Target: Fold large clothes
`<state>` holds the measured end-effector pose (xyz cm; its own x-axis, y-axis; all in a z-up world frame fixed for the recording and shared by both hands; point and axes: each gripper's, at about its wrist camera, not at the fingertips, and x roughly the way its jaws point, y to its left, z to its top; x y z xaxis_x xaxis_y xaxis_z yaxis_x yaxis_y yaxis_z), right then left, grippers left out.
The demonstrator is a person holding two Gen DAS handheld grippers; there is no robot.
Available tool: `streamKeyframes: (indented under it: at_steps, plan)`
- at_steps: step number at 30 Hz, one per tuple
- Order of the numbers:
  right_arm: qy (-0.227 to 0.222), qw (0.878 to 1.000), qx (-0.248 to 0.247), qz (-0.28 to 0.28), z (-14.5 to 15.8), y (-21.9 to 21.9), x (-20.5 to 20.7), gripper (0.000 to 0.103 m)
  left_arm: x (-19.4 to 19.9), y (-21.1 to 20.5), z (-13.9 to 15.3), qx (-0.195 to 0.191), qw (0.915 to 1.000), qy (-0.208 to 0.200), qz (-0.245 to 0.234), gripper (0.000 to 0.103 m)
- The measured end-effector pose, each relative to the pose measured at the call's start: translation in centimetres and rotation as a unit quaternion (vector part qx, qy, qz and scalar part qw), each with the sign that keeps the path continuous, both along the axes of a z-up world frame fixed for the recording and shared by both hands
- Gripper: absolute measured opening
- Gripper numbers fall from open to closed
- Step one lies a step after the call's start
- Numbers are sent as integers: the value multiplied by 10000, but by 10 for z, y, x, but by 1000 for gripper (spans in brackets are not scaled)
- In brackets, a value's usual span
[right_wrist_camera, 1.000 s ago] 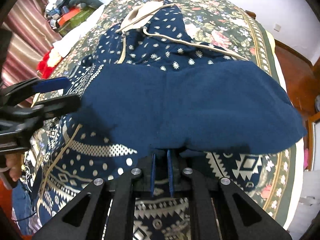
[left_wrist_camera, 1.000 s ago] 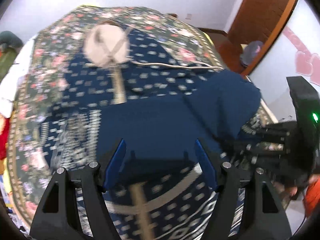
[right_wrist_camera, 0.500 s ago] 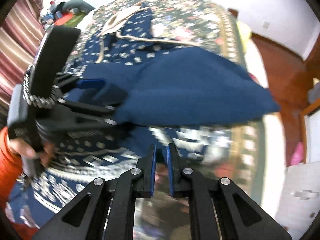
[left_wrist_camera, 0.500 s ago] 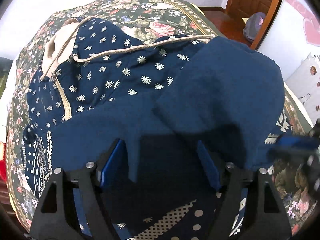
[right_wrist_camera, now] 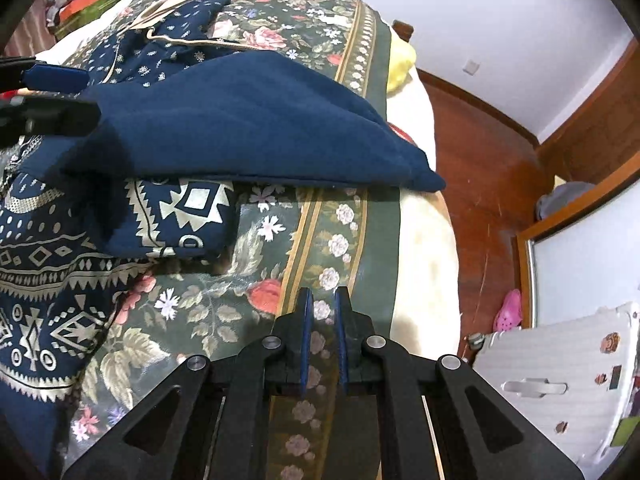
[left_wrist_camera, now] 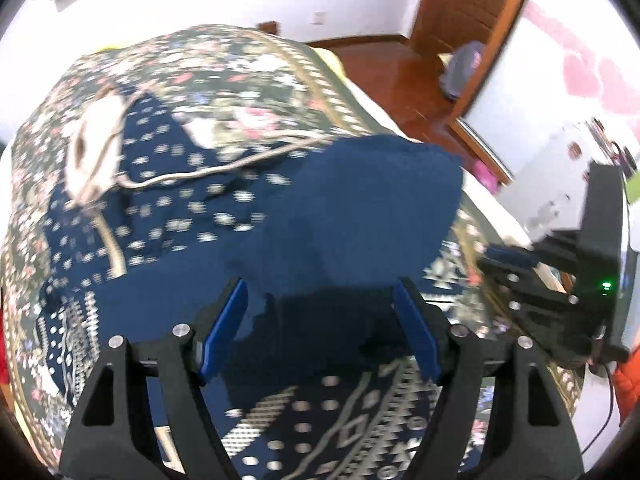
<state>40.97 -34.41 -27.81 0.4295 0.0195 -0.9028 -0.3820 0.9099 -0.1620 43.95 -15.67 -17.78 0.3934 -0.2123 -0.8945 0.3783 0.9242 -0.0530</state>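
Hovering over the bed, my left gripper has its fingers spread wide and empty above the navy patterned dress, whose plain lining now lies folded over the printed skirt. To the right, my right gripper has its fingers nearly pressed together, gripping nothing, just off the fold's edge. I judge one fold laid; next calls for regrasping an edge.

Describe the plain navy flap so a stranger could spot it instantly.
Start at the floral bedspread covering the bed. On it lies a navy patterned dress; folded over that is the plain navy flap. Unlike the printed fabric around it, it carries no pattern.
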Motion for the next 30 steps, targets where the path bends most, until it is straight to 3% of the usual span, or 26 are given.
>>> streamKeyframes:
  at_steps: [4, 8, 13, 15, 17, 21, 26, 30]
  plan:
    - [-8, 10000, 35, -65, -1, -7, 2, 7, 1, -31, -21, 378, 9988, 87, -293, 75]
    - [-38, 9999, 5, -123, -5, -10, 5, 7, 12, -44, -48, 684, 9971, 211, -262, 75]
    - [-86, 9995, -191, -225, -6, -17, 1, 8, 16, -48, -53, 630, 9978, -40, -196, 72]
    - [-88, 9992, -275, -266, -8, -21, 1, 8, 12, -48, -49, 601, 9977, -208, -239, 62]
    - [-61, 9993, -244, -292, -10, -23, 2, 8, 12, -46, -45, 598, 9974, -339, -231, 40]
    - [-28, 9991, -235, -349, -13, -20, 2, 8, 11, -34, -26, 447, 9975, -553, -43, 11]
    - [82, 9984, -326, -459, -6, -14, 8, 8, 15, 9, 12, 151, 9950, -931, 342, 6]
    - [-9, 9966, 740, -361, 36, -3, 13, 8, 15, 50, 27, -59, 9938, -909, 635, 6]
